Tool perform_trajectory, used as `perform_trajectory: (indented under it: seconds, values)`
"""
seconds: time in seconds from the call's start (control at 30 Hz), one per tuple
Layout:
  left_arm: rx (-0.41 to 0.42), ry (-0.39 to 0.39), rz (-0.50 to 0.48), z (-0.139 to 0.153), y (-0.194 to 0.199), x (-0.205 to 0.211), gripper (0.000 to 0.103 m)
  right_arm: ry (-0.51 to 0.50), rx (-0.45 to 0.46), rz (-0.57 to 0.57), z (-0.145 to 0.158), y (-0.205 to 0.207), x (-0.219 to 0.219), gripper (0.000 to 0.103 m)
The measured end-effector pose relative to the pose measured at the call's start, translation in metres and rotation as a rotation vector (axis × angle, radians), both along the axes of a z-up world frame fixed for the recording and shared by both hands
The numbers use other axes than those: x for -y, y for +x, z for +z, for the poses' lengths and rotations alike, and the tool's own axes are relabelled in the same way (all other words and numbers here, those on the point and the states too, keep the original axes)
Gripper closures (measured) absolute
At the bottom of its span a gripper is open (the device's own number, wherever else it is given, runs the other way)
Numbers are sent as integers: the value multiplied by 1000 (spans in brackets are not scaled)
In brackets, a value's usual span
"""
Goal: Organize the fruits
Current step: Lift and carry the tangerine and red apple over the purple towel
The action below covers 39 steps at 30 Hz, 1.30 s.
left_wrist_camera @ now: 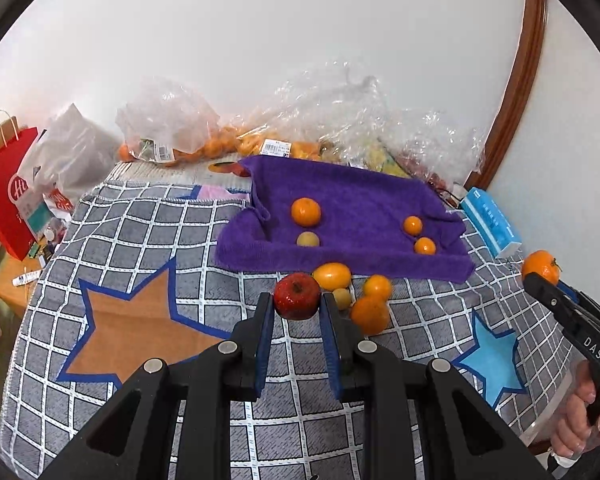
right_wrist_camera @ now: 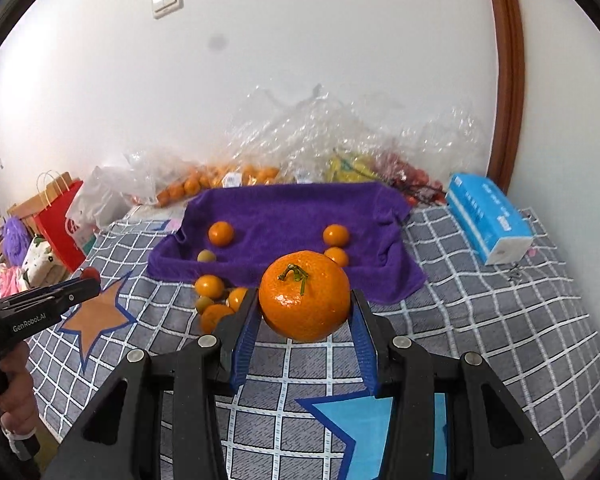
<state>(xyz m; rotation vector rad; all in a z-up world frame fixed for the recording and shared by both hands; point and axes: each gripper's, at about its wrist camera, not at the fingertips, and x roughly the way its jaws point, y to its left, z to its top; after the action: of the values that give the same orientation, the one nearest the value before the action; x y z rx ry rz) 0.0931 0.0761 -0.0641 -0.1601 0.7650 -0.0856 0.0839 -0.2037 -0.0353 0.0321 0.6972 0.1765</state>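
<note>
My left gripper (left_wrist_camera: 297, 300) is shut on a small red apple (left_wrist_camera: 297, 296) and holds it above the checked cloth. My right gripper (right_wrist_camera: 305, 304) is shut on a large orange tangerine (right_wrist_camera: 304, 295) with a green stem; it also shows at the right of the left wrist view (left_wrist_camera: 541, 266). A purple towel (left_wrist_camera: 352, 204) lies behind and carries two small oranges at its right (left_wrist_camera: 413, 225), one orange at its left (left_wrist_camera: 306, 211) and a small yellow-green fruit (left_wrist_camera: 308, 239). Several loose oranges and small fruits (left_wrist_camera: 370, 312) lie on the cloth just before the towel.
Clear plastic bags of fruit (left_wrist_camera: 300, 136) line the wall behind the towel. A blue tissue pack (right_wrist_camera: 488, 218) lies at the right. A red paper bag (left_wrist_camera: 8, 200) and clutter stand at the left. A grey checked cloth with star patches (left_wrist_camera: 140, 312) covers the surface.
</note>
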Motion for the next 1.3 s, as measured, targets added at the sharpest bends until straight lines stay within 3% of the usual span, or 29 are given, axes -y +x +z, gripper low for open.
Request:
perform_trajectory:
  seconds: [0.43,1.3]
  values:
    - [26,-30,-12,20,16,-1,81,22,23,-8,28,13,6,59]
    - [42,-26,-37,42,86,17,81,5,-6,-29,19,87,22,59]
